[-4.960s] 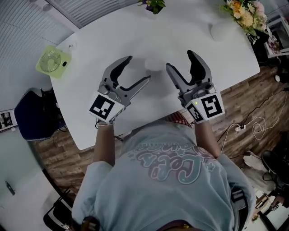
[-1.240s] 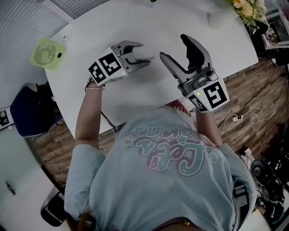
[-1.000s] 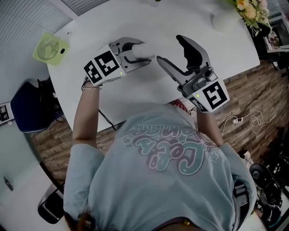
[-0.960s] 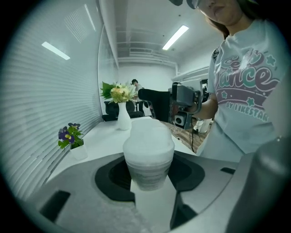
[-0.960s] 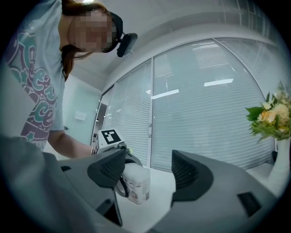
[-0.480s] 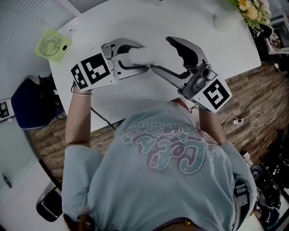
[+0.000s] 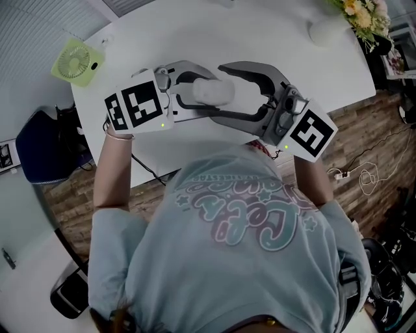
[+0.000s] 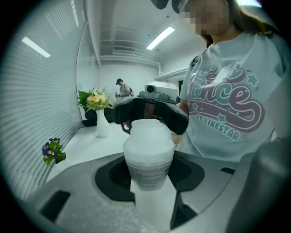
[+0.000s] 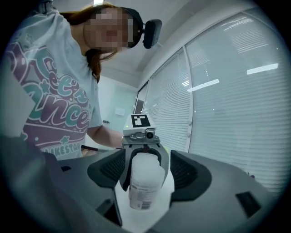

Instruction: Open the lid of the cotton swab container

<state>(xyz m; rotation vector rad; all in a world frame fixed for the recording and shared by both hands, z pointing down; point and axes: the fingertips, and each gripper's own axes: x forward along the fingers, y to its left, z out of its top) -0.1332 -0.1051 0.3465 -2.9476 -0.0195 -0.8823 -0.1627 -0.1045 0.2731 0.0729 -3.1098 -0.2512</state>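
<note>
In the head view the white cotton swab container (image 7: 213, 92) hangs above the white table (image 7: 260, 39), lying roughly level. My left gripper (image 7: 207, 91) is shut on it from the left. My right gripper (image 7: 211, 90) comes in from the right, open, with its jaws either side of the container's free end and not touching it. The left gripper view shows the container (image 8: 149, 157) held by my left gripper (image 8: 150, 179), with the right gripper (image 8: 150, 113) dark behind it. In the right gripper view the container (image 9: 144, 179) sits in the gap of my right gripper (image 9: 146, 175).
A green fan (image 7: 78, 65) stands at the table's left corner. A flower vase (image 7: 354, 13) and a white round object (image 7: 323, 31) are at the far right. The table's near edge runs just in front of the person's shirt (image 7: 247, 221). A dark bag (image 7: 45, 146) lies on the floor at left.
The left gripper has carried the container to the right and a little up. The right gripper has swung left and turned level, so its open jaws now straddle the container.
</note>
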